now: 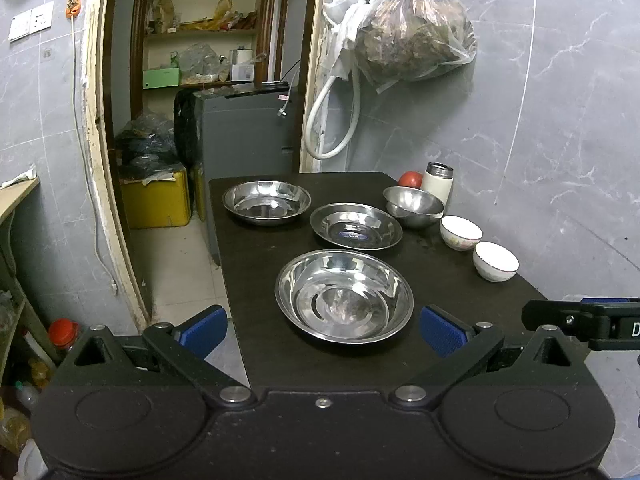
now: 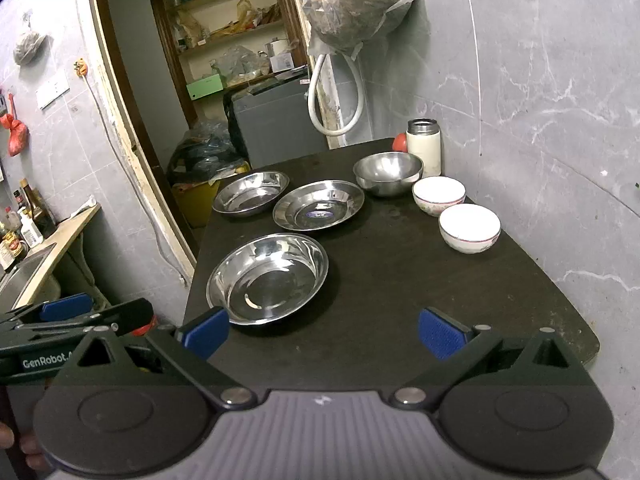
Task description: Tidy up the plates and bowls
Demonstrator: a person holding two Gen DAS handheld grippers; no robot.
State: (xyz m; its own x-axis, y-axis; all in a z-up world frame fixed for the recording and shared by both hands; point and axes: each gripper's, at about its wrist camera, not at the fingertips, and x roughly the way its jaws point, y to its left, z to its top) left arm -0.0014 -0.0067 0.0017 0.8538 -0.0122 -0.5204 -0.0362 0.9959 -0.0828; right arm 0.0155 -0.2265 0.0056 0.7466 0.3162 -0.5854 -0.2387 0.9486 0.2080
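Three steel plates lie on a dark table [image 1: 460,296]: a near plate [image 1: 344,295] [image 2: 267,278], a middle plate with a blue sticker [image 1: 356,226] [image 2: 319,205], and a far plate [image 1: 266,202] [image 2: 251,193]. A steel bowl [image 1: 414,206] [image 2: 388,173] and two white bowls [image 1: 461,233] [image 1: 495,261] [image 2: 439,196] [image 2: 469,228] stand along the right side. My left gripper [image 1: 324,332] is open, held just before the near plate. My right gripper [image 2: 324,330] is open over the table's near end, nothing between its fingers.
A white thermos [image 2: 424,147] and a red round thing [image 1: 410,179] stand at the table's far right corner by the tiled wall. A doorway with shelves, a grey appliance [image 1: 248,136] and a yellow box [image 1: 156,198] lies behind. A sink counter [image 2: 44,240] is at left.
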